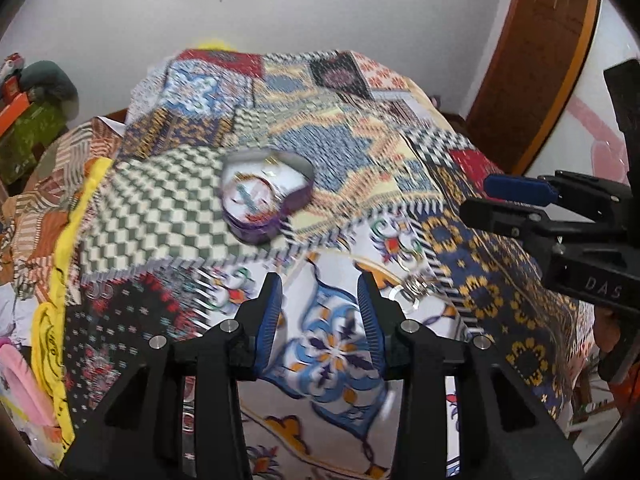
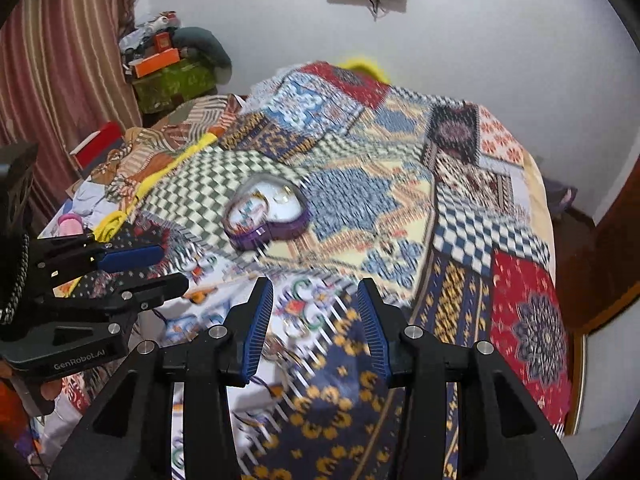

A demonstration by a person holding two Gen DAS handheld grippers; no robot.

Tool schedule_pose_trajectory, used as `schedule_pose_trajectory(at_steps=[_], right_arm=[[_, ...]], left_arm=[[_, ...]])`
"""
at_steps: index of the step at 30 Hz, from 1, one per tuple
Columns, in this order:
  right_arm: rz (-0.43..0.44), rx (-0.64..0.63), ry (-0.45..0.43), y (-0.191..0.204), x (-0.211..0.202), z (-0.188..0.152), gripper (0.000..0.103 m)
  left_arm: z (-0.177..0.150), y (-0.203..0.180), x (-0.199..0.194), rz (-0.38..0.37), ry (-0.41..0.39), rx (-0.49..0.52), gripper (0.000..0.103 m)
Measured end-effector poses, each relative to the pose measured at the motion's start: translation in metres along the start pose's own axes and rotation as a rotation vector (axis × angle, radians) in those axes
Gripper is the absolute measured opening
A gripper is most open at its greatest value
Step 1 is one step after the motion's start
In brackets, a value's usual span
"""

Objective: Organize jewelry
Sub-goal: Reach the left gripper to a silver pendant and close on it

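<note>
While both grippers, left (image 1: 320, 312) and right (image 2: 316, 320), hover empty with jaws apart, probably ready to pick, the open heart-shaped box (image 1: 266, 196) sits mid-quilt (image 1: 480, 248) ahead, loose jewelry (image 1: 412, 286) lying just beside the left one.

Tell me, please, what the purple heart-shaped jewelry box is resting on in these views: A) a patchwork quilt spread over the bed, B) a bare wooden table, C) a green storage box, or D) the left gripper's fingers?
A: the purple heart-shaped jewelry box sits open on the patchwork quilt, ahead of the left gripper and the right gripper, both open and empty.
</note>
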State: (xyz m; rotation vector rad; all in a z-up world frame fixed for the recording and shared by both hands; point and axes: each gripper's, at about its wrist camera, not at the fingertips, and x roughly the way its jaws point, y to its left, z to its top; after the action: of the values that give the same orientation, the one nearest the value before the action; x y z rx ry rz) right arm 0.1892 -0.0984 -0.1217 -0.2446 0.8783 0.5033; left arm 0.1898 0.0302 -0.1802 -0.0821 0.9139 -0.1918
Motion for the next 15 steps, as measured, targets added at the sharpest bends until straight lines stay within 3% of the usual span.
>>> schedule_pose_trajectory(at_steps=[7, 15], right_arm=[[0.009, 0.029, 0.052, -0.015, 0.007, -0.02, 0.04], [0.014, 0.072, 0.081, -0.032, 0.008, -0.034, 0.04]], left_arm=[[-0.009, -0.026, 0.02, -0.06, 0.052, 0.048, 0.038], [-0.005, -0.05, 0.03, -0.093, 0.041, 0.117, 0.038]])
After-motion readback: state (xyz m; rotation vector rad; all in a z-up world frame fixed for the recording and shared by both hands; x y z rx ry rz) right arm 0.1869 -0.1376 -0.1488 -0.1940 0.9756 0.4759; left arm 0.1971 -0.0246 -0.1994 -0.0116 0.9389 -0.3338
